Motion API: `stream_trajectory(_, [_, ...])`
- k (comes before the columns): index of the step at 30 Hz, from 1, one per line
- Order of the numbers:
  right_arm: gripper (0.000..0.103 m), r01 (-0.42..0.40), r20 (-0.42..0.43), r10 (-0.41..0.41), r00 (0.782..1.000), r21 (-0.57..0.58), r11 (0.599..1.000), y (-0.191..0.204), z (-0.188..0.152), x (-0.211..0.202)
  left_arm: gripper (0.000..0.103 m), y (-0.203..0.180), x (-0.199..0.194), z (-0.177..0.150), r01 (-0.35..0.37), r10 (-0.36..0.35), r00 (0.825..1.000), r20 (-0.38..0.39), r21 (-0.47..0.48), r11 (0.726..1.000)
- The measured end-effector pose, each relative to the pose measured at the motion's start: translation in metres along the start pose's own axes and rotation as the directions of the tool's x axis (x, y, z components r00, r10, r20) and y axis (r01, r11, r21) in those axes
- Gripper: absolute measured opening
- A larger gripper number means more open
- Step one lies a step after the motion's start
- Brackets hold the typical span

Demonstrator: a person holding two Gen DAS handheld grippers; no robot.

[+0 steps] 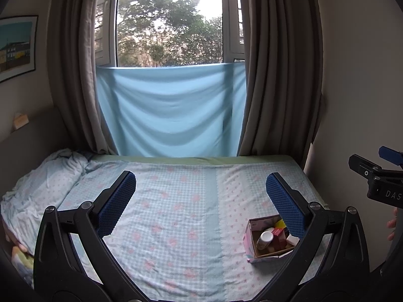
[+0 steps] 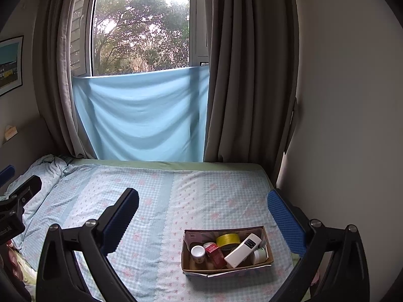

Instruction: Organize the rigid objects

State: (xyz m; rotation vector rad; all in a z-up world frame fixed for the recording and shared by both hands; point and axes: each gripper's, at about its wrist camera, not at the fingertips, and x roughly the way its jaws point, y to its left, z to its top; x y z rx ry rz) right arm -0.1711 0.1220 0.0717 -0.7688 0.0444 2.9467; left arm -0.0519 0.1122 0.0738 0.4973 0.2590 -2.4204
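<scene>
An open cardboard box (image 2: 269, 248) sits on the bed at the near right. In it lie a yellow tape roll (image 2: 228, 240), a white remote (image 2: 243, 250), a red carton (image 2: 215, 251), a white-capped bottle (image 2: 198, 253) and a small green-white jar (image 2: 259, 255). The box also shows in the left wrist view (image 1: 249, 245), partly behind my finger. My left gripper (image 1: 200, 180) is open and empty above the bed. My right gripper (image 2: 202, 198) is open and empty above the bed, with the box below its right finger.
The bed (image 2: 151, 201) has a blue checked sheet with pink flowers. A rumpled pillow or quilt (image 1: 37, 181) lies at the far left. Grey curtains (image 2: 236, 75), a blue cloth (image 2: 141, 115) and a window stand behind. A wall (image 2: 340, 125) is close on the right.
</scene>
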Motion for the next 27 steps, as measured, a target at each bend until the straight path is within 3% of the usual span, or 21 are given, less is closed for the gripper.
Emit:
stream_trajectory(4, [0.102, 0.006, 0.002, -0.006, 1.000, -0.004, 1.000, 0.000, 0.000, -0.001, 0.103, 0.001, 0.001, 0.000, 0.015, -0.015, 1.000, -0.005, -0.013, 1.000])
stream_trajectory(17, [0.102, 0.012, 0.005, -0.012, 1.000, -0.009, 1.000, 0.000, 0.001, -0.003, 0.103, -0.010, 0.007, -0.001, -0.046, 0.046, 0.999, -0.013, 0.047, 0.998])
stream_trajectory(27, [0.102, 0.012, -0.004, -0.012, 1.000, -0.007, 1.000, 0.003, 0.001, 0.000, 0.103, -0.009, 0.007, -0.003, 0.011, -0.011, 1.000, 0.024, 0.023, 1.000])
